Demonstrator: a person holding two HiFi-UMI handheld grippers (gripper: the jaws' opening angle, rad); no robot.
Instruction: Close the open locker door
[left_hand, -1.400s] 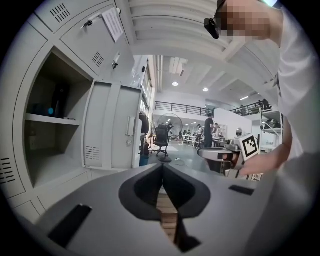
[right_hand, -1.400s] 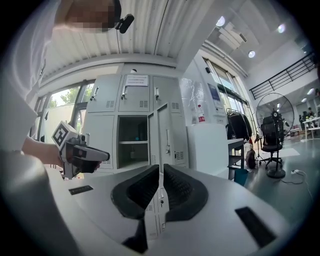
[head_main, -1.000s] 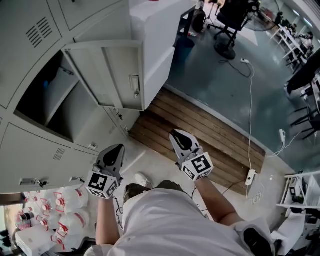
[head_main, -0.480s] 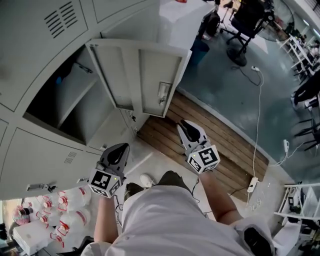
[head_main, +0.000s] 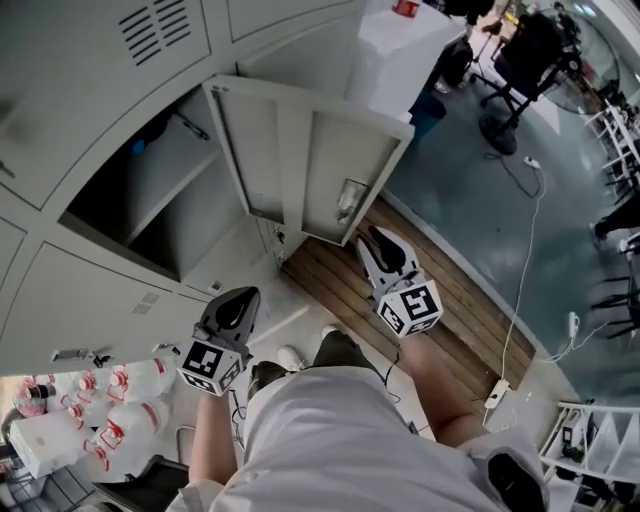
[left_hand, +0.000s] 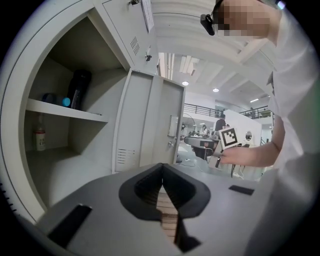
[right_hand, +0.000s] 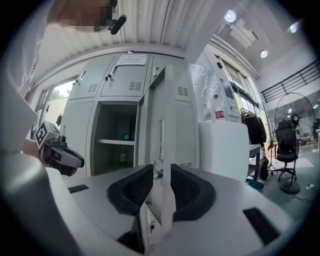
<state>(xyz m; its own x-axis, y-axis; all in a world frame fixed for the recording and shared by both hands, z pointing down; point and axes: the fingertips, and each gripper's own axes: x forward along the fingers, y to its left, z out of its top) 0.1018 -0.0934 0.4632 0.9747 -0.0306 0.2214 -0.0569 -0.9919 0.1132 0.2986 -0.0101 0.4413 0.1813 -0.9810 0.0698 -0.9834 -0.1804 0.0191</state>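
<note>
Along the grey metal locker wall (head_main: 60, 290), the open grey steel door (head_main: 325, 150) stands at twelve o'clock, the right gripper (head_main: 372, 238) gaping just beside it, the left gripper (head_main: 240, 298) pinched together.

The locker door (right_hand: 167, 110) shows edge-on between the right gripper's (right_hand: 161, 175) parted jaws, so whether it touches them cannot be told; the dark object (left_hand: 79, 89) on the shelf (left_hand: 65, 111) (a blue spot beside it) is too shadowed to name. In the head view the plastic bottles (head_main: 120, 395) run off the left edge; the person's torso (head_main: 340, 430) hides the floor below it.
</note>
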